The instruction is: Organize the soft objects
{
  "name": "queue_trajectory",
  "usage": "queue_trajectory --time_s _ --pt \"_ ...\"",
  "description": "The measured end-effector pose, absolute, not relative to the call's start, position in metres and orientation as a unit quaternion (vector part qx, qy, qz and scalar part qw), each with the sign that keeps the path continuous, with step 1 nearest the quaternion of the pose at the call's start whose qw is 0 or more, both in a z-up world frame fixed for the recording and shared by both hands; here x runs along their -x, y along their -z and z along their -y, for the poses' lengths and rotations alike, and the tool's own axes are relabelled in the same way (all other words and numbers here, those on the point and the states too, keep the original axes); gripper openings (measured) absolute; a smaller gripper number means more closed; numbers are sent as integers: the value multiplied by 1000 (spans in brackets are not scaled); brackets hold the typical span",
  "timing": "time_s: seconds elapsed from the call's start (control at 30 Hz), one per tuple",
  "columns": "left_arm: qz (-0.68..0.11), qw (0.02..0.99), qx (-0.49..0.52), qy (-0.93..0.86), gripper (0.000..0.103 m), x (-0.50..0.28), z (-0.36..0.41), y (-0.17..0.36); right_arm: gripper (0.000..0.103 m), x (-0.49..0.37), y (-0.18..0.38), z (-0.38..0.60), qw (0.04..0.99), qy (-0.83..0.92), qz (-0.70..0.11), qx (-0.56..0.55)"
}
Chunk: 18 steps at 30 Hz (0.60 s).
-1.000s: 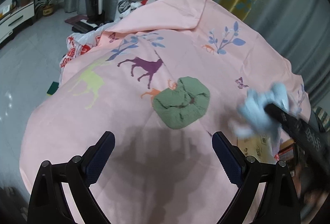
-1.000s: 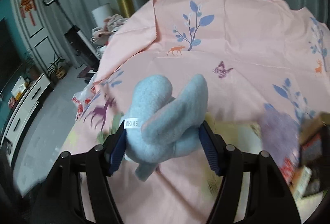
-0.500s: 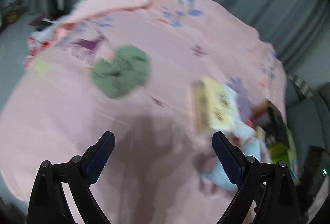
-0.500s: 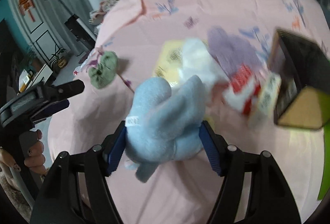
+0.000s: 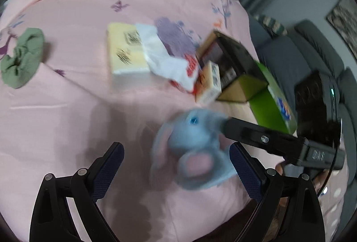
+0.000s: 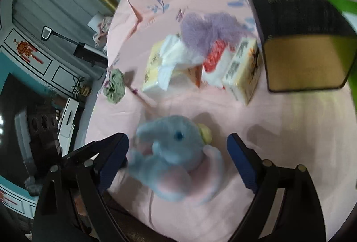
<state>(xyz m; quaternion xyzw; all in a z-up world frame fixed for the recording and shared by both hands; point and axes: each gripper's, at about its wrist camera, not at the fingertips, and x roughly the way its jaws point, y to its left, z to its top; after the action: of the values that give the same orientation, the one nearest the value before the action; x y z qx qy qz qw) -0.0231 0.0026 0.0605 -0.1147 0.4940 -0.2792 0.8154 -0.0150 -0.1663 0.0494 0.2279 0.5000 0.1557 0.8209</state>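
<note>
Between the opening right claw (image 6: 177, 161) lies a blue plush elephant (image 6: 176, 157), unpressed; boxes (image 6: 243, 68) crowd beyond.

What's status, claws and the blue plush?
Right claw opening, blue elephant plush loose between pads on pink cloth. Left claw open, empty. Boxes beyond, path clear.

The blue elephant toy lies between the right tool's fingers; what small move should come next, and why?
Probably lift the right tool straight away. Its jaws are opening, and the blue elephant toy lies on the pink cloth with a clear gap to the right-hand finger, so it looks released.
</note>
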Motion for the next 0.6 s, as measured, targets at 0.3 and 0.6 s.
queue_trajectory --time_s 0.3,0.6 --pt "-514 806 72 285 94 36 31 -43 90 18 -22 175 793 -138 -544 -239" --pt "-471 829 57 295 55 44 52 -53 61 20 -14 178 767 -179 -537 -303"
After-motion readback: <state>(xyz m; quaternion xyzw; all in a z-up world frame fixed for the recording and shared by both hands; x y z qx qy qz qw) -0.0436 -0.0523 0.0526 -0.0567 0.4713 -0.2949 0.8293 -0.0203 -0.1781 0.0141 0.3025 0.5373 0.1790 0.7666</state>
